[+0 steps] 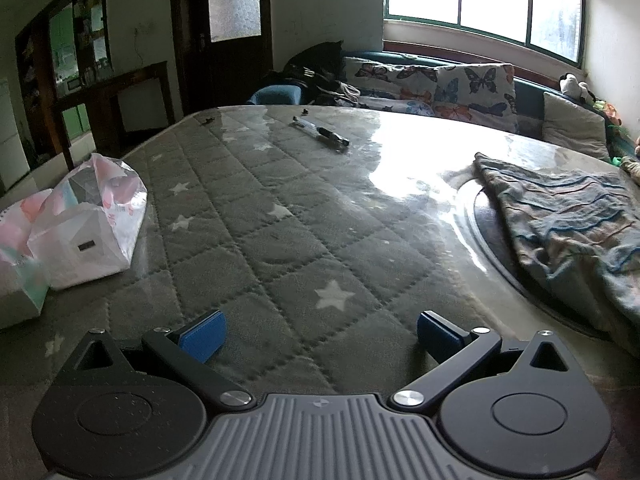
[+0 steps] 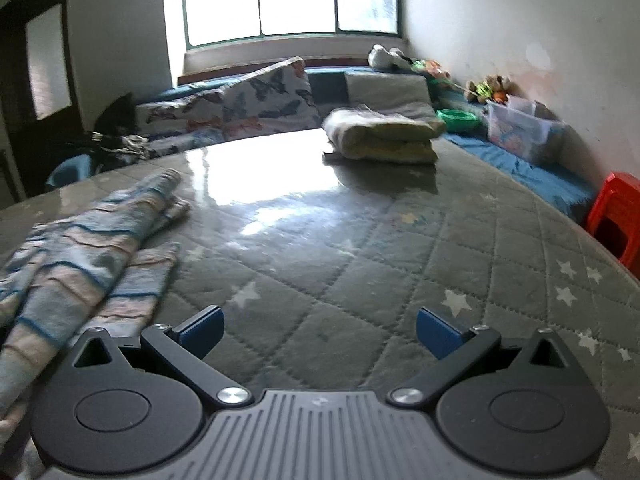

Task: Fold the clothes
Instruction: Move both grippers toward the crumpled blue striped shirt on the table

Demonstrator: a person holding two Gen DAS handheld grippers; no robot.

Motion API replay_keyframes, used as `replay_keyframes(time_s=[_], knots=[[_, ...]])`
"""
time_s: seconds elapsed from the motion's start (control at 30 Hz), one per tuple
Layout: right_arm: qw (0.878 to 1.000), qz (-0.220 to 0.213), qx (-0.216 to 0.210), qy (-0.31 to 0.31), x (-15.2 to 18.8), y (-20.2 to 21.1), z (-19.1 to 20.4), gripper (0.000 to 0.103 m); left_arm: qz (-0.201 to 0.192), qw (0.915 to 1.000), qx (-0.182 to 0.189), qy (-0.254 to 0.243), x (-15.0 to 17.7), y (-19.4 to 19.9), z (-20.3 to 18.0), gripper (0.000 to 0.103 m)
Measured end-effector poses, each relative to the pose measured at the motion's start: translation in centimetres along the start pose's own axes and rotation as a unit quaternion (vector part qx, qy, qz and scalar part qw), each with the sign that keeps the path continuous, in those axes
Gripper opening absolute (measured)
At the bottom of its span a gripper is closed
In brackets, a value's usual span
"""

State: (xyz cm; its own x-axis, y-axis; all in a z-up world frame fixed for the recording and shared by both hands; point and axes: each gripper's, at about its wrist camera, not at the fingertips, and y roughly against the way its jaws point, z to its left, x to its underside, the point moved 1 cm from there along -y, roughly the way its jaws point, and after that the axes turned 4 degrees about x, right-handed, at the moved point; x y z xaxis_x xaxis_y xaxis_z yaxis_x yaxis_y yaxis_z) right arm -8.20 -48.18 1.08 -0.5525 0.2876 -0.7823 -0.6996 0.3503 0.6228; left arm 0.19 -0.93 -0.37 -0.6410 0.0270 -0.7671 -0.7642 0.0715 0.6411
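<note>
So from the left wrist: grey quilted star-print desk [image 1: 280, 216] under glossy plastic, window behind. Left gripper [image 1: 320, 334] fingers spread wide, empty; the striped garment [image 1: 568, 224] lies well off to their right. Right wrist view: right gripper [image 2: 320, 332] also released, same garment [image 2: 80, 256] crumpled just left of its fingers, folded pile [image 2: 384, 136] far ahead.

My left gripper [image 1: 320, 334] and right gripper [image 2: 320, 332]: ribbed grey bodies, black round housings, black link arms, silver screws, blue pads [image 1: 204, 334] on the fingers.
</note>
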Motion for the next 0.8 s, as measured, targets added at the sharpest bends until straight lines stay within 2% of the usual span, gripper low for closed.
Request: replay_keyframes(time_s=[0.17, 0.37, 0.47, 0.67, 0.8], knots=[[1.000, 0.000, -0.003, 0.005, -0.3, 0.2, 0.7, 0.103, -0.006, 0.9998, 0.003, -0.019, 0.3, 1.3, -2.3, 0.103], [0.999, -0.029, -0.021, 0.006, -0.6, 3.4, 1.6, 0.103, 0.002, 0.9991, 0.042, -0.007, 0.4, 3.3, -4.5, 0.103], [0.999, -0.034, -0.015, 0.010, -0.8, 3.9, 2.6, 0.103, 0.002, 0.9983, 0.058, -0.008, 0.7, 4.2, -5.6, 0.103], [0.995, -0.064, -0.046, 0.054, 2.5, 6.5, 3.0, 0.103, 0.006, 0.9962, 0.083, -0.023, 1.2, 5.4, -7.8, 0.103], [0.994, -0.069, -0.063, 0.065, 4.1, 8.0, 3.1, 0.103, 0.006, 0.9953, 0.092, -0.030, 1.4, 5.8, -8.8, 0.103]])
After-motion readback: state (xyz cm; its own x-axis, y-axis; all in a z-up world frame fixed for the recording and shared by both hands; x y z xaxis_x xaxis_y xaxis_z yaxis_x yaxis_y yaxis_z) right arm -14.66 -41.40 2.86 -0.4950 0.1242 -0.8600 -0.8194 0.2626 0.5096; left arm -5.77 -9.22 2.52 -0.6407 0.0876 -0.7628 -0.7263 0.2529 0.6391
